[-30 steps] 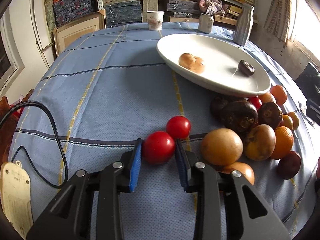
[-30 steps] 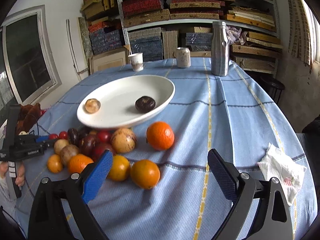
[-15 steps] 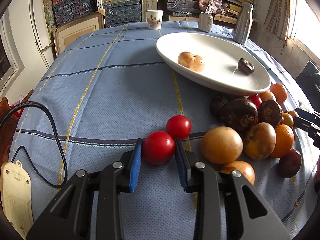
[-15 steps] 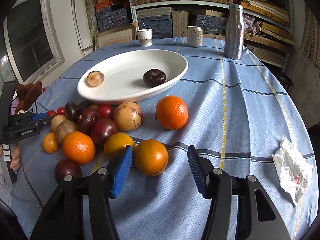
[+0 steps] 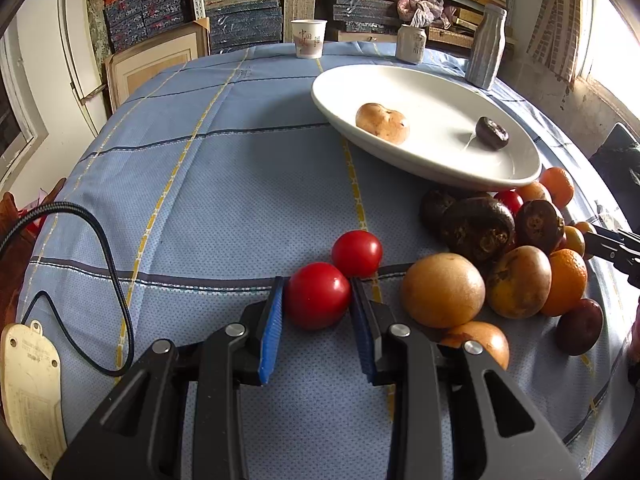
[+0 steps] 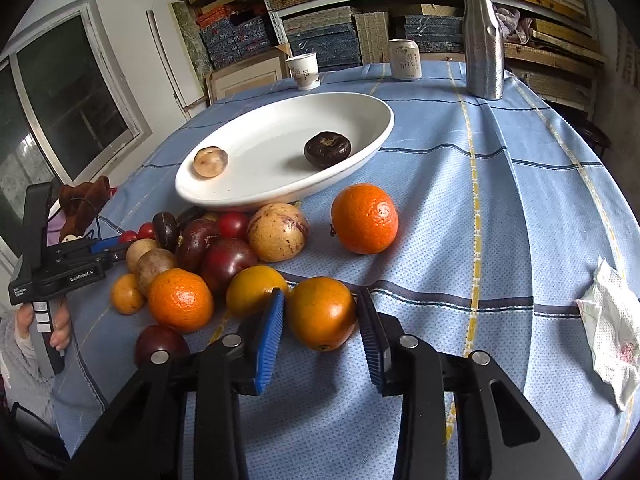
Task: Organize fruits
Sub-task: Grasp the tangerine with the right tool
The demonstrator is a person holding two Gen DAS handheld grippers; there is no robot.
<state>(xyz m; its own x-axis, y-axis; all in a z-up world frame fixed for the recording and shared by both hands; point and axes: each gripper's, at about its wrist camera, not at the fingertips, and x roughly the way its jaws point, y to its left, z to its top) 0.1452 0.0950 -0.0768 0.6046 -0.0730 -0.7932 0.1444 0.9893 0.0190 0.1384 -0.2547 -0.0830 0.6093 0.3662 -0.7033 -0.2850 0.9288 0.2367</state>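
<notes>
My left gripper (image 5: 317,282) is shut on a red tomato (image 5: 318,298) that rests on the blue cloth. A second tomato (image 5: 357,253) lies just behind it. In the right wrist view my right gripper (image 6: 321,294) is closing its jaws on a dull orange (image 6: 320,316) at the near edge of the fruit pile (image 6: 200,248), and both blue pads touch it. A brighter orange (image 6: 365,218) sits apart, closer to the plate. The white oval plate (image 6: 272,140) holds a tan fruit (image 6: 211,162) and a dark brown fruit (image 6: 327,149).
A paper cup (image 6: 303,71), a can (image 6: 405,59) and a metal bottle (image 6: 483,42) stand at the table's far side. A crumpled tissue (image 6: 612,328) lies at the right. A black cable (image 5: 108,264) and a beige device (image 5: 30,388) lie at the left. Shelves stand behind.
My right gripper has come down and forward over the dull orange, and its wide-open jaws have closed onto it. The left gripper has stayed still on the tomato.
</notes>
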